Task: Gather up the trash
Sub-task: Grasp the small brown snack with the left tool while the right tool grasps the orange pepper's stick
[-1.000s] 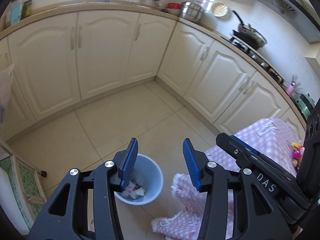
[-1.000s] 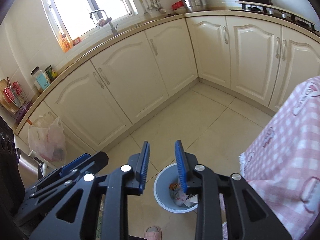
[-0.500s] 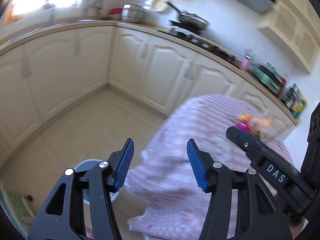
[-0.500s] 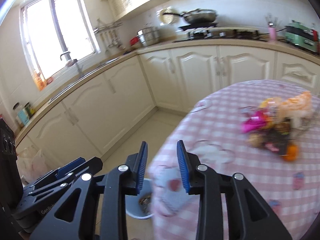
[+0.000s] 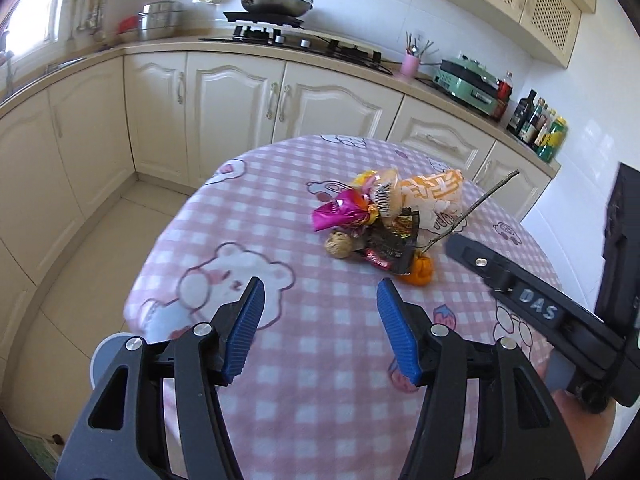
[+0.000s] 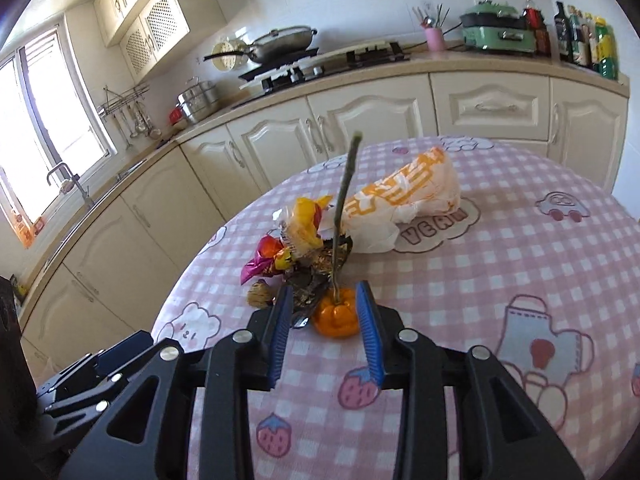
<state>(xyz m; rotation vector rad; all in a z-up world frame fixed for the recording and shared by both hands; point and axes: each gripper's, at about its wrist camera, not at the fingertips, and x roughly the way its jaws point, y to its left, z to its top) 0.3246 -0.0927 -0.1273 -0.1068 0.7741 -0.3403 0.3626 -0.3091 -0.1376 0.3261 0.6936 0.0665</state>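
A pile of trash lies on the round table with the pink checked cloth (image 5: 280,240): a magenta wrapper (image 5: 338,214), a dark wrapper (image 5: 390,246), a brown ball (image 5: 339,245), a white and orange bag (image 5: 432,196) and a small orange fruit (image 5: 420,272) with a long stem (image 5: 480,204). My left gripper (image 5: 320,284) hovers short of the pile, its jaws opening, with nothing between them. My right gripper (image 6: 324,288) is open over the table. The orange fruit (image 6: 336,318) sits between its fingertips, and the pads do not press on it.
A pale blue bin (image 5: 106,350) stands on the floor at the table's left edge, mostly hidden by my left finger. Cream cabinets (image 5: 240,96) and a counter with a stove and wok (image 5: 276,4) run behind the table. Bottles (image 6: 584,40) line the far right.
Both views have swung from the bin on the floor up to the tabletop and the trash pile. Both pairs of jaws stand a little wider than before.
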